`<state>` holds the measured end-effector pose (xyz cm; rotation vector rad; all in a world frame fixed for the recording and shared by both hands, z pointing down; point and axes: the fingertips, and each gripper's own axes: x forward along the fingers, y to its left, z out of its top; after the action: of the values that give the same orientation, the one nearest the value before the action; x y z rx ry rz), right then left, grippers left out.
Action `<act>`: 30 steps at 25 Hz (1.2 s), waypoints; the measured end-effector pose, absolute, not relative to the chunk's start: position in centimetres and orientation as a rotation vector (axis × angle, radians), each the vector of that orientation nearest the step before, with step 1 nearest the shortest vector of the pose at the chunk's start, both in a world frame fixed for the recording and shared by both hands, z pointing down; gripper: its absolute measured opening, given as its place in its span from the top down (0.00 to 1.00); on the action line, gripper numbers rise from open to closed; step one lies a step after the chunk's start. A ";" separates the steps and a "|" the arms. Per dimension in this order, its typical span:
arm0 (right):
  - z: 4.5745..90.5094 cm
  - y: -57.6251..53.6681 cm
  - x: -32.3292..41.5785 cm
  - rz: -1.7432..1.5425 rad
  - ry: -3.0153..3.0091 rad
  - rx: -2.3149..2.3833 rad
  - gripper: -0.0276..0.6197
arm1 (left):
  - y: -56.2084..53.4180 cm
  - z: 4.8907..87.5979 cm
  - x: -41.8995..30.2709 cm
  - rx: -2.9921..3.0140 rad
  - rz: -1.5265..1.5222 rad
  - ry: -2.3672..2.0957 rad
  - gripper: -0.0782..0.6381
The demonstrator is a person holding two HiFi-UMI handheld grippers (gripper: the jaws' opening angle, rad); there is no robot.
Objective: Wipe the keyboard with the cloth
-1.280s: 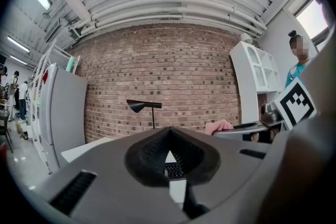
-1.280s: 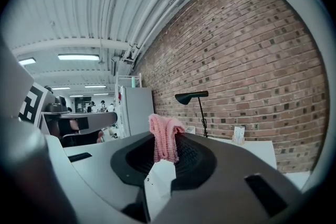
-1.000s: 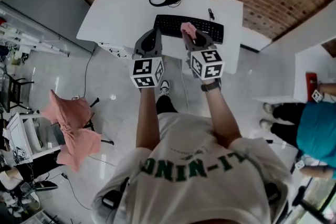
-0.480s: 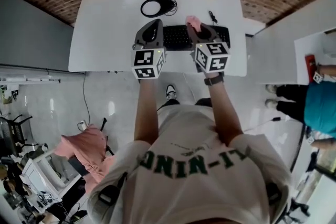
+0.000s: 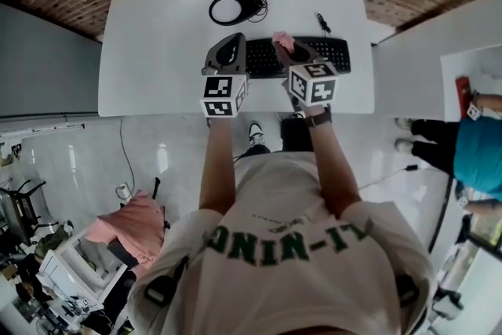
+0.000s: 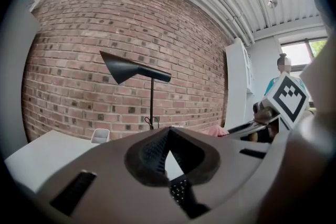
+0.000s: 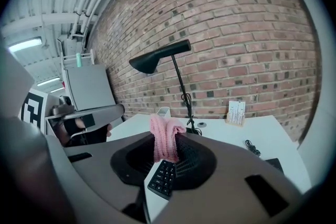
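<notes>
Pinching bunched pink cloth [image 7: 164, 143], right gripper [image 7: 168, 134] above keyboard [image 5: 333, 55]

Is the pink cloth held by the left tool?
No, the pink cloth is pinched in the right tool, while the left tool holds nothing.

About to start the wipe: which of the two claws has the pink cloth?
The right claw: it is shut on the pink cloth, which sticks up between its tips. The left claw is shut with nothing in it.
</notes>
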<state>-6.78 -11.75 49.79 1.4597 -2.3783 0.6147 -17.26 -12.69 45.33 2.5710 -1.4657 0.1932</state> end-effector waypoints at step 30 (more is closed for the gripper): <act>71.5 -19.3 -17.0 1.314 -2.007 0.909 0.87 | -15.4 55.1 -22.8 2.259 0.244 -1.616 0.90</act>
<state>-16.99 -19.25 71.51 0.9086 -2.0072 1.3136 -22.79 -15.44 55.07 2.2585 -1.6160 0.2436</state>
